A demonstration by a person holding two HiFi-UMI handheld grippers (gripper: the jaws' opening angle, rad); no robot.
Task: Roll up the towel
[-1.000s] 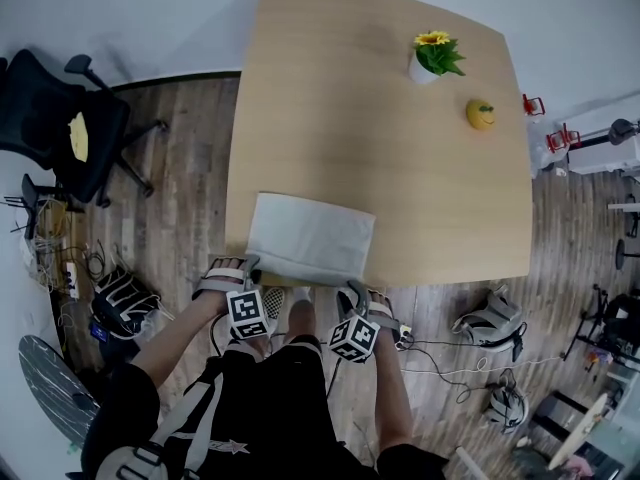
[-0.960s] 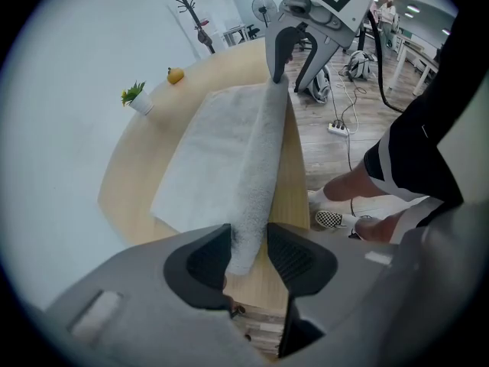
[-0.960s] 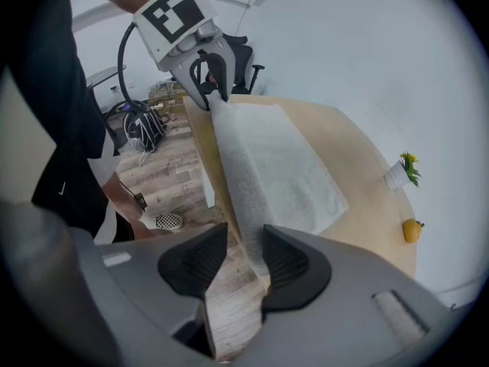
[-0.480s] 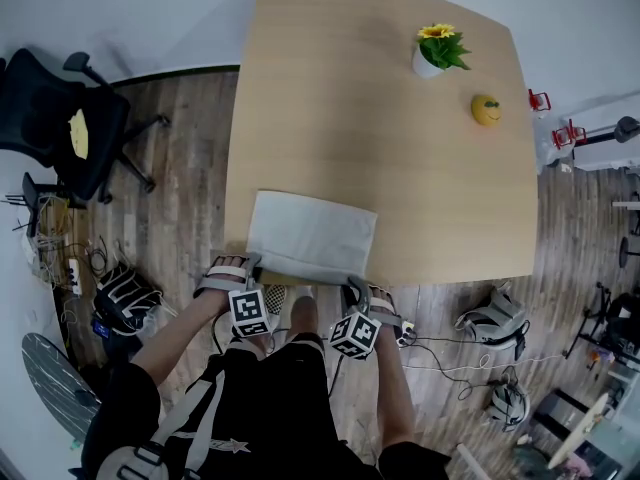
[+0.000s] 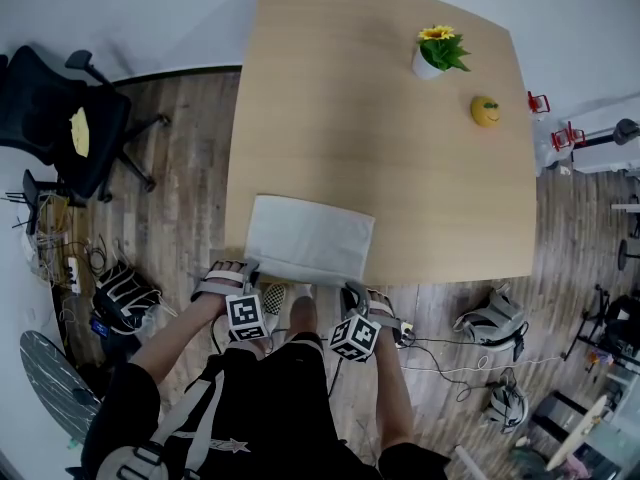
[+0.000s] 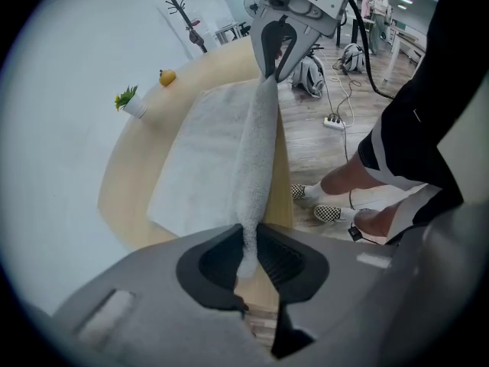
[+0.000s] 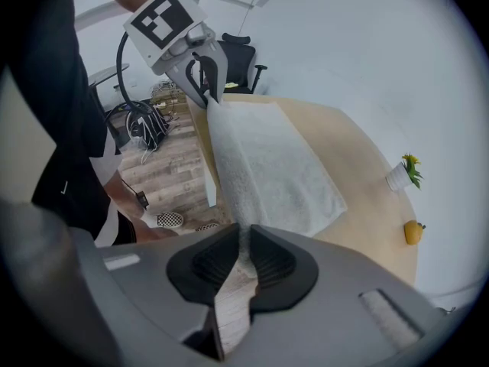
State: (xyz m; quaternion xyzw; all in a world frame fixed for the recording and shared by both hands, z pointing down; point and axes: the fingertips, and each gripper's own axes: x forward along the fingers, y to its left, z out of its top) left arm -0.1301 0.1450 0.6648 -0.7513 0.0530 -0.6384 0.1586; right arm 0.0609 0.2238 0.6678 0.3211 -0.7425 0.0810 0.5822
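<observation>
Left gripper point(image 5: 247, 265) and right gripper point(image 5: 351, 289), jaws just closed in, pinch the towel's point(image 5: 310, 236) seven and five o'clock corners at the table's point(image 5: 380, 118) six o'clock edge.

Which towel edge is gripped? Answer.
The towel edge nearest the person: left gripper and right gripper have just closed on its corners; no other is held.

The near edge of the towel point(image 6: 210, 155) is pinched between the pads of the left gripper point(image 6: 248, 252), whose jaws have just been closing on it. The edge is raised as a ridge along the near edge of the table point(image 6: 126, 182), up to the right gripper point(image 6: 273, 71), which is clamped on the other corner. A potted flower point(image 6: 128, 100) and a yellow fruit point(image 6: 166, 76) are seen by the far edge.
</observation>
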